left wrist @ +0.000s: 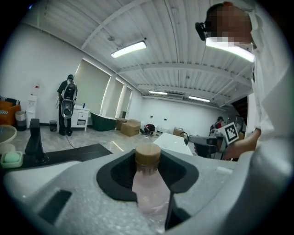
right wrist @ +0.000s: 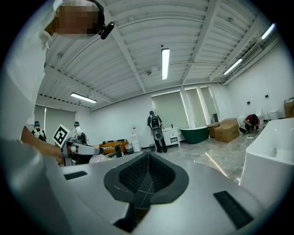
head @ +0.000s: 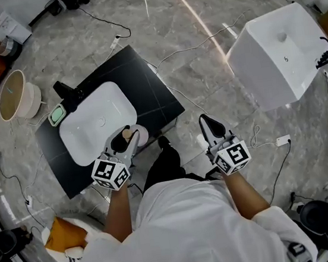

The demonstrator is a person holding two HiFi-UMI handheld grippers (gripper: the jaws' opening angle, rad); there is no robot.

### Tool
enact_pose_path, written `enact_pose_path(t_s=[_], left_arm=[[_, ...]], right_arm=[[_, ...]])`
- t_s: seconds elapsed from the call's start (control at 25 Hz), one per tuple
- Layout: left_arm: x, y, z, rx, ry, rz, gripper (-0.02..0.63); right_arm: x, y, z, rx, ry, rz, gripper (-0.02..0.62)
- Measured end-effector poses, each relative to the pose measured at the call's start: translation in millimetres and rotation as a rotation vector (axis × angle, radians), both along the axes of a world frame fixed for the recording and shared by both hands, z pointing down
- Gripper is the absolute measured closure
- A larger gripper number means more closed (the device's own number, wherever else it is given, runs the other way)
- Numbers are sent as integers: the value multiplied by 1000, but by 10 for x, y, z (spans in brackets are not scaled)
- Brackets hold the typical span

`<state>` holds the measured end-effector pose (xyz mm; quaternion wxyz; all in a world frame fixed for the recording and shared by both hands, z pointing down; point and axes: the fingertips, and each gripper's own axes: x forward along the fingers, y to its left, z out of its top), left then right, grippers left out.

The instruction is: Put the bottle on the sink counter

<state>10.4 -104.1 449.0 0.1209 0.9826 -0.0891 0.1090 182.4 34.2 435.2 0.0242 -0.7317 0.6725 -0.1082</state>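
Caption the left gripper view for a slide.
Left tool grips a capped pink bottle; the black counter lies ahead at left.

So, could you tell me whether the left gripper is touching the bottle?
Touching. The left gripper view shows the left gripper clamping the bottle, jaw pads pressed against both sides of its pink body.

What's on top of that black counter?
A white sink basin, a black tap and a small green dish sit on the black counter. The left tongs, shut on the bottle, cover its near edge, so that part is hidden.
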Motion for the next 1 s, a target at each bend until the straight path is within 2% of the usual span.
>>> enact_pose_path(t_s=[0.16, 0.52, 0.68, 1.0], left_arm=[[280, -322, -1, 18, -9, 8, 463], [684, -1083, -66, 36, -28, -49, 463], [833, -1316, -44, 17, -9, -68, 463], [1113, -1630, 28, 11, -2, -123, 463]], right_arm=[[227, -448, -21, -29, 14, -42, 580], [502, -1430, -65, -61, 18, -126, 580], [581, -1734, -35, -82, 33, -154, 580], [687, -2356, -71, -60, 54, -222, 580]])
